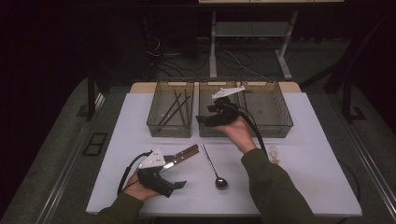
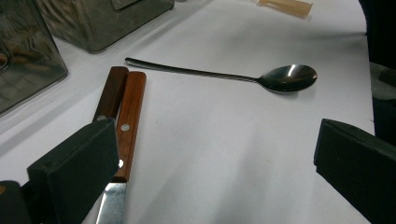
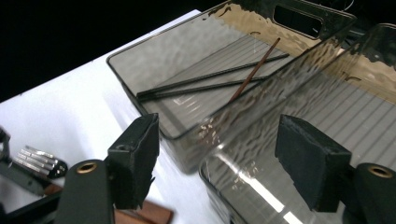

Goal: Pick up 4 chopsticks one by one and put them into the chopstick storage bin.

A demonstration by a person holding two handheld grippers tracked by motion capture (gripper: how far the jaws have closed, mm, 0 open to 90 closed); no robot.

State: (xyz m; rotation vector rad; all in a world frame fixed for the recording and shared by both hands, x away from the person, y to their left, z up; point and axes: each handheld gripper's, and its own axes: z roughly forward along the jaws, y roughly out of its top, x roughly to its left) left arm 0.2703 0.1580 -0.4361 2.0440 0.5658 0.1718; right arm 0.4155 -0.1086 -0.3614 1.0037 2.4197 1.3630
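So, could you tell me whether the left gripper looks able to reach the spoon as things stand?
Probably yes: the left gripper is open, and only bare table lies between it and the spoon; the knife sits off to one side.

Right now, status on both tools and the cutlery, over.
Left tool open, low beside the wooden-handled knives. Right tool open, empty, over the middle bin. Spoon lies free on the table; nothing blocking it.

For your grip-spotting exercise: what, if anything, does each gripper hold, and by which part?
Nothing is held. The left gripper stands open, the wooden-handled knives beside one jaw. The right gripper is open over the clear bins.
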